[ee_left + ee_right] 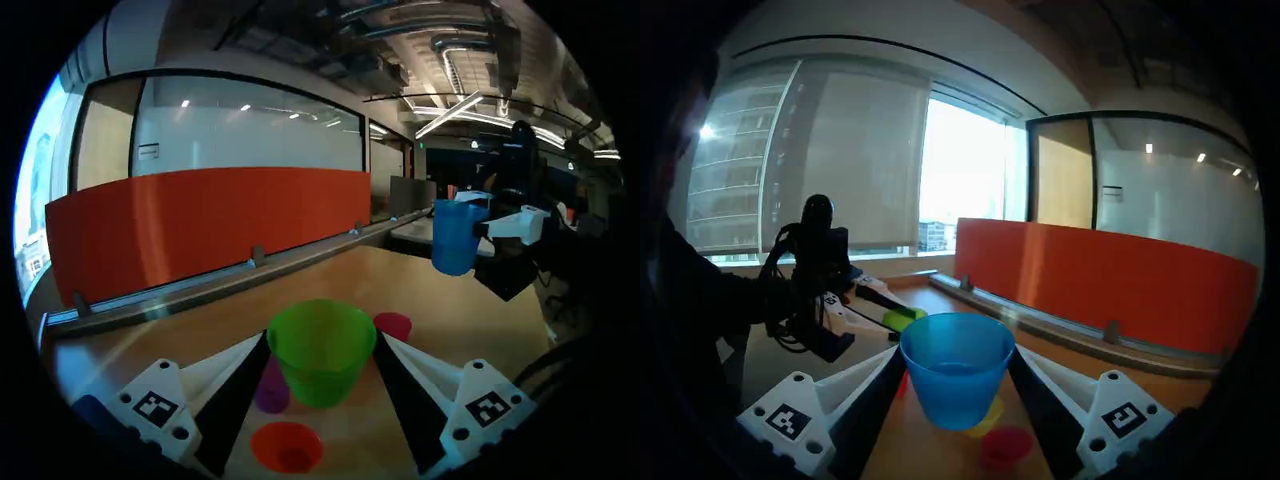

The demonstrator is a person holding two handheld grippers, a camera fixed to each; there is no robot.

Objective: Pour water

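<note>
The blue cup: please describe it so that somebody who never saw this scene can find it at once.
Find the long wooden table beside the orange partition. Above it, the right gripper holds the blue cup between both fingers. It is the only blue one: the other lifted one is the green cup, and the cups on the table are smaller.

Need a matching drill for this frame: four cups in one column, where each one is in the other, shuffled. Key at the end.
Things:
1. green cup
2. blue cup
3. purple cup
4. orange cup

Places:
A. on the table, lowest in the left gripper view
B. held in the right gripper
C. on the table, partly hidden by the green cup
D. held in the left gripper

Pairs: 1-D, 2-B, 3-C, 4-A
</note>
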